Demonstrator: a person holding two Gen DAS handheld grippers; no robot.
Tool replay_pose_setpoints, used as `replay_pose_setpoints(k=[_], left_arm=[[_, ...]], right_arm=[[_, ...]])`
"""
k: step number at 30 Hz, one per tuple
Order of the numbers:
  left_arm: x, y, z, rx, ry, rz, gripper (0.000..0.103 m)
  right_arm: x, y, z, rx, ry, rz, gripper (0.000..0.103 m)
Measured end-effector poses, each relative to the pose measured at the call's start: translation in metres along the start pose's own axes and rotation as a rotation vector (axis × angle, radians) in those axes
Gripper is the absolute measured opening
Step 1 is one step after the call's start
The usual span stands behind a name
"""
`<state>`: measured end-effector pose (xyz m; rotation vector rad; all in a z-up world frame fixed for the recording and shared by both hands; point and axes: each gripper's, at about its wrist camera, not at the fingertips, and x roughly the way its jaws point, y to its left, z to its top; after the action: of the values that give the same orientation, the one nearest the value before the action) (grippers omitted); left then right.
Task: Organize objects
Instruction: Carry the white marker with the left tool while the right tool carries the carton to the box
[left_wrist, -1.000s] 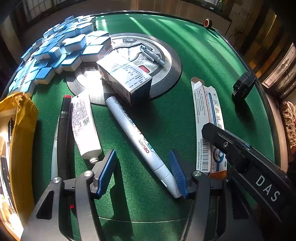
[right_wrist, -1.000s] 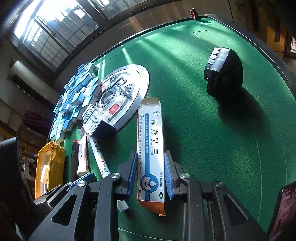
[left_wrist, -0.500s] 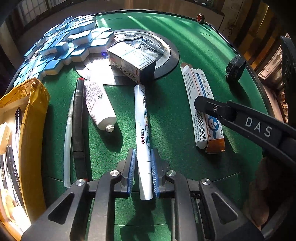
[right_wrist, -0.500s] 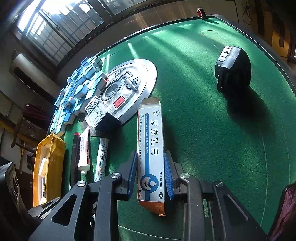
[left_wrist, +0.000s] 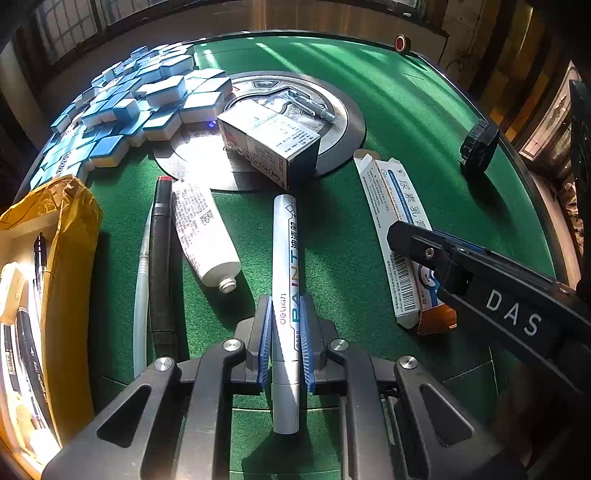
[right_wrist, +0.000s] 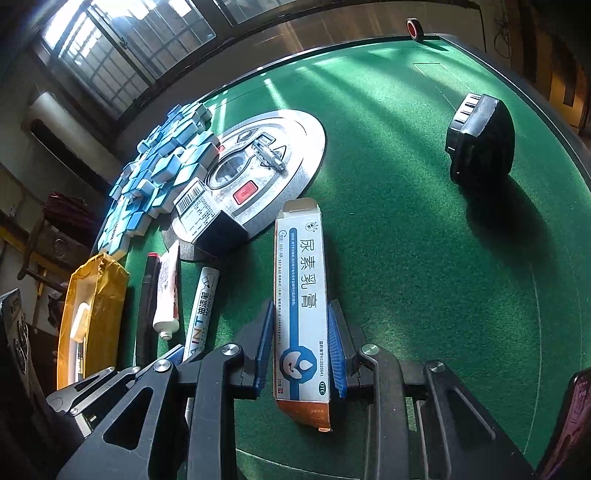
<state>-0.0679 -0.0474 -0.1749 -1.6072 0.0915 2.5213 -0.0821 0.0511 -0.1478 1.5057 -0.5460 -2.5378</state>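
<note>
My left gripper (left_wrist: 283, 339) is shut on a white paint marker (left_wrist: 285, 273), which points away over the green felt table (left_wrist: 406, 110). My right gripper (right_wrist: 300, 347) is shut on a long white-and-blue ointment box (right_wrist: 301, 291); the box (left_wrist: 395, 221) and the right gripper's finger (left_wrist: 424, 243) also show in the left wrist view. The marker also shows in the right wrist view (right_wrist: 202, 314). A white ointment tube (left_wrist: 205, 236), a black pen (left_wrist: 160, 258) and a clear tube (left_wrist: 140, 295) lie left of the marker.
A yellow padded envelope (left_wrist: 70, 258) holding pens sits at the left edge. Blue-and-white tiles (left_wrist: 129, 110) are piled at the back left. A small carton (left_wrist: 269, 147) rests on the round metal centre plate (left_wrist: 332, 122). A black block (right_wrist: 480, 144) stands at the right.
My left gripper closed on the paint marker, which turned to point straight away. The right gripper kept its hold on the ointment box.
</note>
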Motion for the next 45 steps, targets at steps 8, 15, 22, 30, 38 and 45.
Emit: replay_pose_setpoints(k=[8, 15, 22, 30, 38, 45], left_arm=[[-0.007, 0.009, -0.016, -0.031, -0.007, -0.049, 0.012], [-0.013, 0.013, -0.018, -0.054, -0.014, -0.071, 0.012], [-0.028, 0.016, -0.023, -0.052, -0.047, -0.082, 0.012], [-0.042, 0.024, -0.028, -0.068, -0.065, -0.107, 0.012], [-0.054, 0.033, -0.034, -0.078, -0.081, -0.108, 0.012], [-0.073, 0.052, -0.044, -0.100, -0.107, -0.103, 0.012]], right_arm=[[0.001, 0.008, -0.004, -0.037, -0.002, 0.006, 0.025], [0.001, 0.011, -0.006, -0.051, -0.006, 0.002, 0.025], [-0.001, 0.015, -0.006, -0.057, -0.024, 0.026, 0.025], [-0.001, 0.018, -0.007, -0.063, -0.033, 0.038, 0.025], [-0.005, 0.029, -0.011, -0.128, -0.048, -0.021, 0.025], [-0.022, 0.059, -0.024, -0.194, -0.045, 0.004, 0.025]])
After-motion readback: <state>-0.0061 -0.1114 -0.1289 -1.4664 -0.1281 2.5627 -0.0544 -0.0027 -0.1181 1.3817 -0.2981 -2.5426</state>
